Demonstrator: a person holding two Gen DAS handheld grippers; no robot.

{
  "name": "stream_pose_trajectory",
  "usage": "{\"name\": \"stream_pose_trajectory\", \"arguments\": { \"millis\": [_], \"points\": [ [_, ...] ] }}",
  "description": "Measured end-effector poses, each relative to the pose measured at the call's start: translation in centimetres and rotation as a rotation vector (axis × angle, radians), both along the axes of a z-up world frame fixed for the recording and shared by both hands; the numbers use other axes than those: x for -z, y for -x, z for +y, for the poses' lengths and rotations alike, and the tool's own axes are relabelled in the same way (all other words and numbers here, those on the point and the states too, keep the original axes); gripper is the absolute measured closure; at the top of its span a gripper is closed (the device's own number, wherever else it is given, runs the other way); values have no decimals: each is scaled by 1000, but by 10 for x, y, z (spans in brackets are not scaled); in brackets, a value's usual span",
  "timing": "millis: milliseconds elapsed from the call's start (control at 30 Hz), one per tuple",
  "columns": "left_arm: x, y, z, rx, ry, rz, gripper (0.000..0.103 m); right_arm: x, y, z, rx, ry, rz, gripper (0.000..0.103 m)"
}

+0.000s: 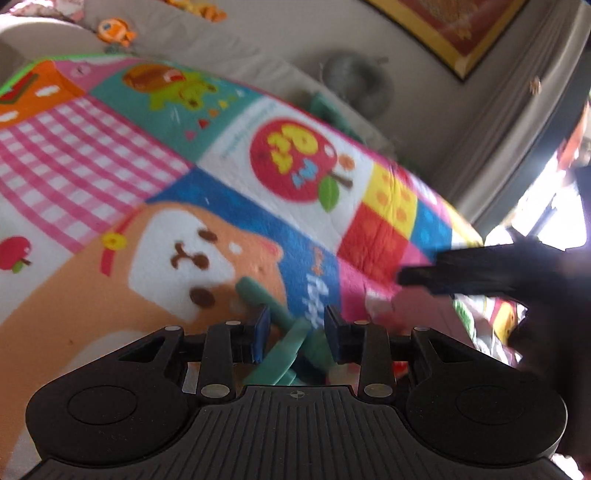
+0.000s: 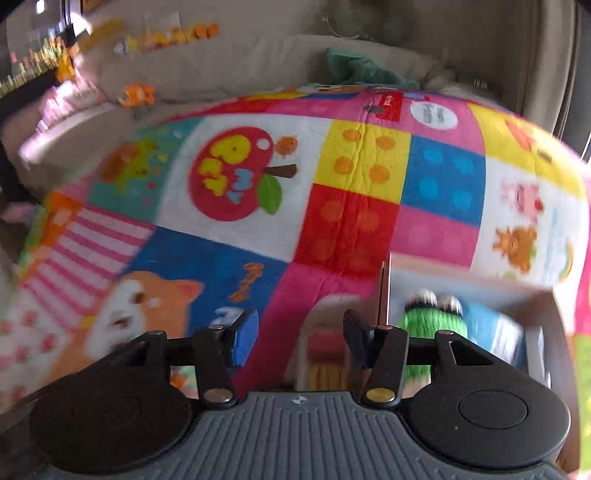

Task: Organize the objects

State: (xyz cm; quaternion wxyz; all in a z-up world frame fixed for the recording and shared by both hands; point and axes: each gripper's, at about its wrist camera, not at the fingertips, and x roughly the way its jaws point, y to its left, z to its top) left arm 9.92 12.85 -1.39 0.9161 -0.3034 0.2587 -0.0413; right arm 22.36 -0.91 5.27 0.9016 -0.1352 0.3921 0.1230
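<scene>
In the left wrist view my left gripper (image 1: 296, 325) has its jaws around a teal plastic toy (image 1: 284, 345) with crossed arms, held just above the colourful patchwork blanket (image 1: 184, 192). The gap between pads and toy is small; contact is unclear. My right gripper shows as a dark blurred shape (image 1: 480, 273) at the right of that view. In the right wrist view my right gripper (image 2: 301, 332) is open and empty above a cardboard box (image 2: 517, 291). The box holds a green fuzzy toy with googly eyes (image 2: 432, 321) and a blue object (image 2: 495, 328).
A beige sofa (image 2: 258, 62) runs behind the blanket, with orange plush toys (image 2: 138, 94) and a teal cloth (image 2: 354, 68) on it. A grey plush (image 1: 354, 81) lies by the sofa back. A framed picture (image 1: 461, 33) is at the upper right.
</scene>
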Motion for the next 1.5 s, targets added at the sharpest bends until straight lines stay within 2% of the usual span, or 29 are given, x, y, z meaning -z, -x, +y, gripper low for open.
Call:
{"name": "stream_pose_trajectory", "arguments": {
  "millis": [100,200,300,400,500,700,767,833,900,967,1033,1067,1100,1233,1367,1433,1500],
  "points": [
    [5,-2,5,20,54,11,69,28,-23,15,48,93,71,77],
    [9,-2,12,30,119,17,71,39,-21,15,45,113,116,79],
    [10,-3,8,81,124,20,71,36,-5,3,14,41,175,79],
    [8,-3,-9,192,78,25,74,34,23,-12,-39,-39,243,79],
    [6,3,-25,253,20,22,72,31,62,-28,-96,-68,239,82],
    [7,39,-51,410,20,41,73,29,140,-85,-121,-132,241,83],
    [6,53,-61,438,5,44,73,23,160,-108,-141,-180,252,83],
    [6,66,-71,451,3,47,73,10,173,-138,-124,-232,182,83],
    [7,79,-79,471,22,53,73,-9,178,-171,-46,-250,42,81],
    [8,89,-86,493,34,62,73,-22,174,-202,96,-230,-116,69],
    [7,97,-92,474,3,54,71,-25,162,-223,221,-138,-285,50],
    [5,99,-95,462,-20,48,70,-23,150,-233,270,-104,-327,49],
    [4,100,-97,455,-38,43,69,-19,137,-244,314,-106,-327,49],
    [3,101,-97,448,-50,35,68,5,92,-275,416,-210,-191,49],
    [5,99,-94,448,-31,38,68,22,95,-264,341,-298,-91,51],
    [5,98,-94,448,-23,39,68,24,106,-250,327,-259,-124,49],
    [6,98,-93,449,-19,40,68,24,115,-239,292,-254,-120,48]
  ]
}}
